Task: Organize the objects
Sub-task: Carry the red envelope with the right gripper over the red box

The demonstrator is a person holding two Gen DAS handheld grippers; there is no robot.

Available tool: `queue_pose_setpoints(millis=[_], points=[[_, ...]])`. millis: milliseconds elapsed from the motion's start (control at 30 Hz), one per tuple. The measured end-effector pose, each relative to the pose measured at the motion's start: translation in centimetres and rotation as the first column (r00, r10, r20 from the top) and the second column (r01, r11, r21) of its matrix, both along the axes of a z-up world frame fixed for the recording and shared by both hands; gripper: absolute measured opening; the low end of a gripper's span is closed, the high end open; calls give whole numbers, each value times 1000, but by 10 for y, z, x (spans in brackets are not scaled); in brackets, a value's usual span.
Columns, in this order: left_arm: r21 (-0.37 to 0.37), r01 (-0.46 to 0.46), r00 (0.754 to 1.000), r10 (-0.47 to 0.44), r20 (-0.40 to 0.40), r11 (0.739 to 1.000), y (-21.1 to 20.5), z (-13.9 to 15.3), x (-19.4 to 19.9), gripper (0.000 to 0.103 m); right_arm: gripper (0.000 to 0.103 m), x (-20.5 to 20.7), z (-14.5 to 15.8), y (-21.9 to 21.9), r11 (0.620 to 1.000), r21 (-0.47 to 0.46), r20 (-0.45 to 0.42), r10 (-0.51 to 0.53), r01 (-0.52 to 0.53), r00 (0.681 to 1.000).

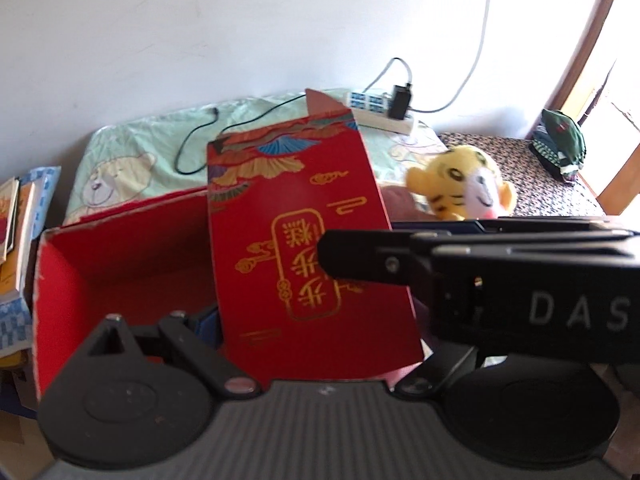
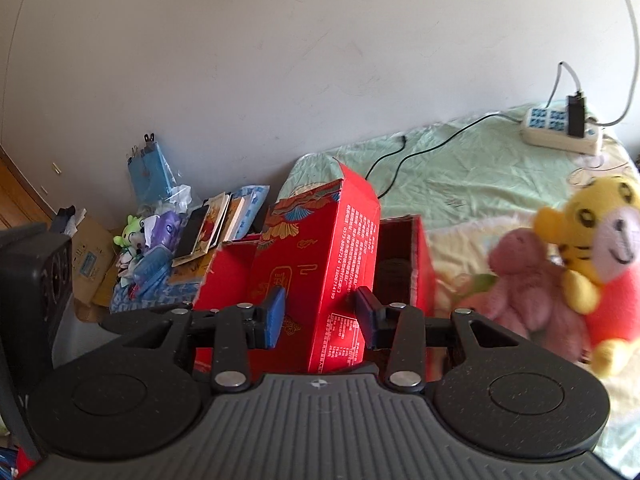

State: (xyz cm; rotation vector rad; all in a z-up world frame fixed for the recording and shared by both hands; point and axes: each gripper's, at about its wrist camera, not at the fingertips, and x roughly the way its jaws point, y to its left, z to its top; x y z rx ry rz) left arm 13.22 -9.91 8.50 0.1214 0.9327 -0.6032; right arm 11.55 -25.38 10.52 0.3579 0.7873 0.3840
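Right wrist view, right tongs clamped on tilted red gold-printed carton, left tongs' state unclear

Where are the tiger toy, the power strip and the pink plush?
Tiger toy [image 2: 592, 232], right wrist view, on its yellow face.
Power strip [image 2: 560, 130], right wrist view, on its white top with blue sockets.
Pink plush [image 2: 528, 280], right wrist view, on its body.
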Motion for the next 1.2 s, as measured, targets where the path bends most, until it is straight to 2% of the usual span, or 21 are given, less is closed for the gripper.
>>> queue_pose_setpoints(millis=[300, 533, 667, 900, 1200], points=[[33, -44, 995, 46, -85, 998, 44, -34, 50, 91, 42, 46, -29, 55, 999, -13, -99, 38, -39, 994], [72, -45, 985, 56, -161, 996, 62, -65, 73, 91, 42, 70, -57, 77, 998, -16, -185, 55, -59, 981], [93, -33, 979, 51, -195, 995, 62, -79, 81, 91, 43, 79, -71, 80, 998, -14, -226, 59, -64, 972], [145, -16, 956, 58, -289, 989, 55, -109, 97, 91, 43, 101, -100, 79, 998, 4, -323, 67, -69, 944], [176, -5, 942, 64, -330, 984, 44, -119, 110, 90, 43, 106, -118, 66, 998, 43, -363, 58, -45, 930]])
